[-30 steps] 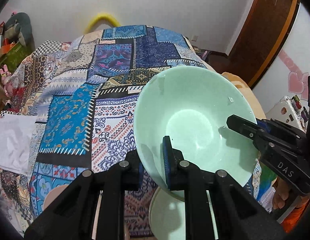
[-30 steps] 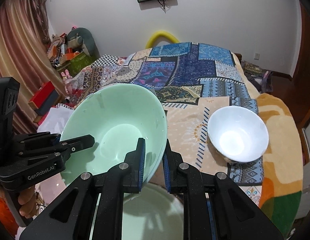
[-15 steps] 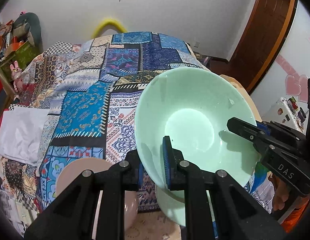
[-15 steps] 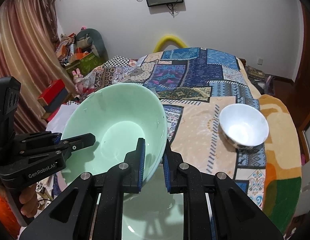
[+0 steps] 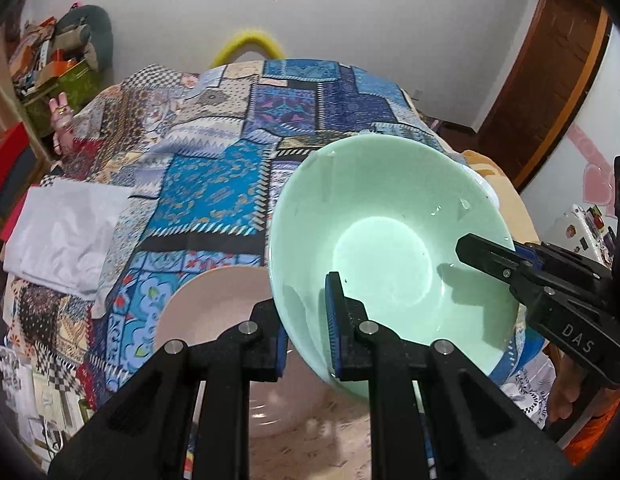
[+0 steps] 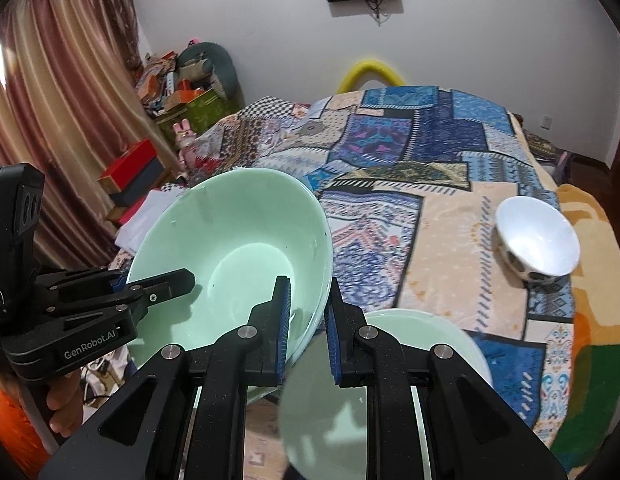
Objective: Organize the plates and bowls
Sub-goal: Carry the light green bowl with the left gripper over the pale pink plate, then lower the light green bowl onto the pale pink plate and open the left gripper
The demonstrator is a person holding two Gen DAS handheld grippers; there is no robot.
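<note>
A patchwork quilt (image 6: 409,152) of blue, cream and black printed cotton panels covers the bed, running from the centre of both wrist views up to 12 o'clock, its blocks stitched in geometric and paisley patterns. A folded white cloth (image 5: 66,236) lies on it at 9 o'clock in the left wrist view.

Held tilted above the bed is a large mint-green bowl (image 5: 389,248), smooth, glossy and round, with a flat circular base. The left gripper (image 5: 306,332) is clamped on its near rim, one blue-padded finger inside the bowl and one outside. The right gripper (image 6: 306,320) pinches the opposite rim the same way. White lettering on the right gripper's black plastic body reads "DAS"; the left gripper's body reads "GenRobot.AI".

A pale pink bowl (image 5: 214,320), matte and round, sits on the bed at 7 o'clock in the left wrist view, just below the green bowl's edge. A mint-green plate (image 6: 349,400), flat and shiny, lies at 6 o'clock in the right wrist view, partly hidden behind the gripper's fingers. A small white bowl (image 6: 537,240) with a dark-patterned outside stands at 3 o'clock, well apart from the rest.
</note>
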